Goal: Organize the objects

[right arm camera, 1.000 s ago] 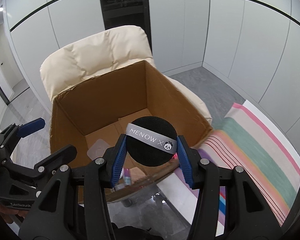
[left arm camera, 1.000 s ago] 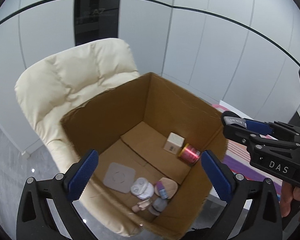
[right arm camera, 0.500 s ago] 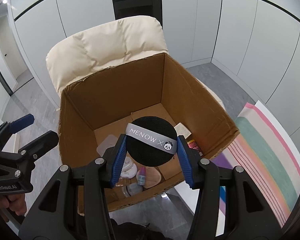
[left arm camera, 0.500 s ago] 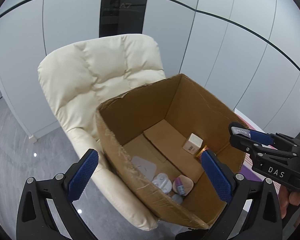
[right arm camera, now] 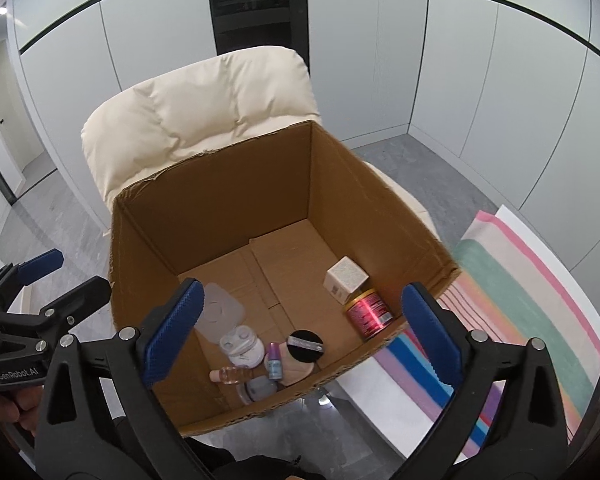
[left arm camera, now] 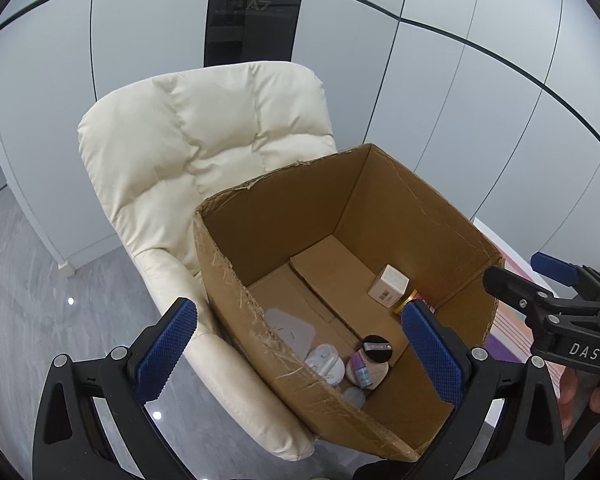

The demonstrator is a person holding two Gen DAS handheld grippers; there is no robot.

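An open cardboard box (right arm camera: 340, 184) stands on a cream chair (right arm camera: 220, 104). A black round powder puff (right arm camera: 305, 345) with a grey band lies on the box floor, on a beige sponge; it also shows in the left wrist view (left arm camera: 376, 347). My right gripper (right arm camera: 298, 328) is open and empty above the box's near side. My left gripper (left arm camera: 300, 354) is open and empty over the box's left wall (left arm camera: 260, 312). In the box lie a white carton (right arm camera: 346, 279), a red tin (right arm camera: 368, 312), a white case (right arm camera: 239, 346) and small bottles (right arm camera: 274, 362).
A striped cloth (right arm camera: 532, 304) covers a white surface right of the box. Grey floor (left arm camera: 32, 280) lies left of the chair. White wall panels and a dark cabinet (right arm camera: 256, 4) stand behind the chair (left arm camera: 204, 148).
My right gripper has opened and let go of the black puff, which now lies in the box. The left gripper has shifted left, so the box sits further right in its view.
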